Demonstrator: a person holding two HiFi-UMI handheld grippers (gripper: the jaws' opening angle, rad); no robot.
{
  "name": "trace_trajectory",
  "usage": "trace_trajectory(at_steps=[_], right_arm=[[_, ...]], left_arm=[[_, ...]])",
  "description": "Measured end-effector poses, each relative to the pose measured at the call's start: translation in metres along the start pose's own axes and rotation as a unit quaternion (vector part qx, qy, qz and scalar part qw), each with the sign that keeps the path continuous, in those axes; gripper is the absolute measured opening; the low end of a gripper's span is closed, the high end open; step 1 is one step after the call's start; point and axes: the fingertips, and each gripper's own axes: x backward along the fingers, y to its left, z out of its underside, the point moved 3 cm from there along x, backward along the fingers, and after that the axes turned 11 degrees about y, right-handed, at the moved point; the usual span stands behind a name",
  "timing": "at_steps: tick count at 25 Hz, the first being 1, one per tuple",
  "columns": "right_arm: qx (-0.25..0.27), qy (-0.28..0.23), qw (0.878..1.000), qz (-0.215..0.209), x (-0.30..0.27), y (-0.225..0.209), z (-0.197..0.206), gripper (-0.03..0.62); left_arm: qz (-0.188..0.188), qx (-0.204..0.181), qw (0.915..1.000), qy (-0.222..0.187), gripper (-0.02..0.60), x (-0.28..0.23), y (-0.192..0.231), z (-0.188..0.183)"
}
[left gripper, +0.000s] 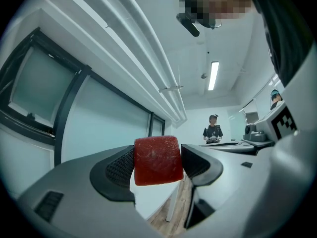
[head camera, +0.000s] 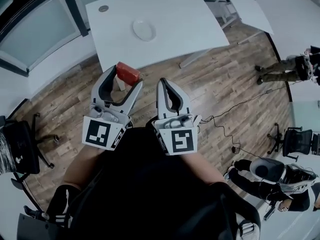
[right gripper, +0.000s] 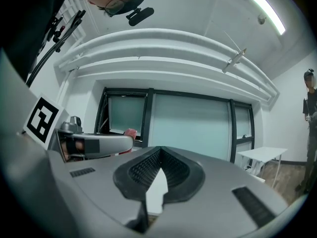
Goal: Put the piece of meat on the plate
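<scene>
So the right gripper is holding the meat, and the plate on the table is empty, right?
Not quite: the left gripper holds the meat, as the left gripper view shows; the right gripper is shut on nothing. The plate on the table is indeed empty.

Head view: piece of meat (head camera: 128, 72) sits partly hidden between the jaws of the left gripper (head camera: 124, 78). The plate (head camera: 144, 29) is too small to tell its surface. Right gripper view: standing person (right gripper: 310, 103) is cut off by the edge.
</scene>
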Motion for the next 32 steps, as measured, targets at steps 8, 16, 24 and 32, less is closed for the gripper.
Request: trace_trajectory(at_steps=[8, 16, 24, 32], right_arm=[[-0.008, 0.021, 1.000, -0.015, -0.042, -0.038, 0.014, 0.003], [-0.007, 0.003, 0.998, -0.055, -0.092, -0.094, 0.002, 0.003], [-0.007, 0.018, 0.995, -0.096, -0.156, -0.156, 0.000, 0.003], [-0.015, 0.004, 0.989, -0.145, -0.149, -0.183, 0.003, 0.003]], left_arm=[[-0.017, 0.005, 0.9996, 0.024, 0.296, -0.045, 0.014, 0.007], [-0.057, -0.005, 0.9979, 0.029, 0.296, -0.105, 0.016, -0.002], [-0.107, -0.002, 0.9934, 0.042, 0.296, -0.178, 0.029, 0.003], [-0.146, -0.015, 0.9871, 0.063, 0.296, -0.192, 0.001, 0.007]])
